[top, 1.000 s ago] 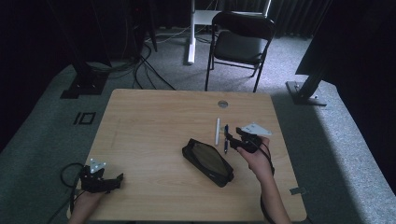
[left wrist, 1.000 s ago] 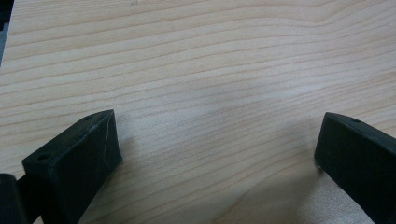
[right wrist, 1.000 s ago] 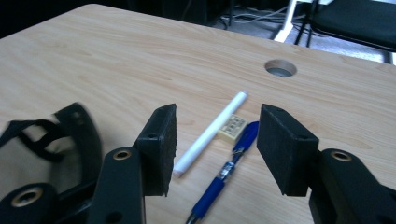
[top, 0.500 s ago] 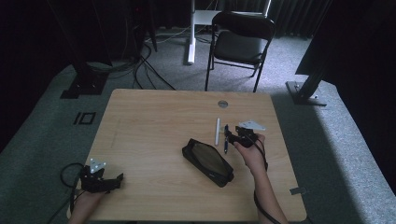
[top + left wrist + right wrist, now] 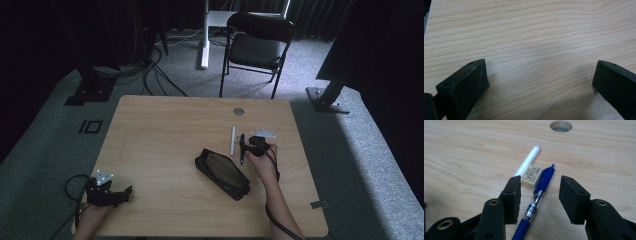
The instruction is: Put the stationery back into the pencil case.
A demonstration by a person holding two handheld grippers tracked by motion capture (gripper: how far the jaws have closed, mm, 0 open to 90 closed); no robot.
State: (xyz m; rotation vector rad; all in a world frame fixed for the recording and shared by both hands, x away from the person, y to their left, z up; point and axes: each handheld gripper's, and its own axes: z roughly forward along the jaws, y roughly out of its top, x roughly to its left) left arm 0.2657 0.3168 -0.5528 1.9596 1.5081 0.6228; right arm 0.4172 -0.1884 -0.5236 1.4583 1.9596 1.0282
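A blue pen (image 5: 536,205) lies on the wooden table (image 5: 165,130), beside a small beige eraser (image 5: 532,175) and a white pen (image 5: 527,161). My right gripper (image 5: 539,181) is low over the blue pen, one jaw on each side of its barrel. The jaws have just been closing but stand open, with gaps to the pen. In the high view the right gripper (image 5: 246,145) is right of a black pencil case (image 5: 222,172), with the white pen (image 5: 232,140) just beyond. My left gripper (image 5: 120,194) rests open at the near left corner, over bare wood (image 5: 540,63).
A round cable hole (image 5: 238,111) sits in the table's far side. A black folding chair (image 5: 257,45) stands beyond the table. Cables run over the floor at the far left. A dark stand foot (image 5: 325,97) is off the far right corner.
My right gripper has moved a little toward the far side and down over the blue pen. The left gripper has stayed where it was.
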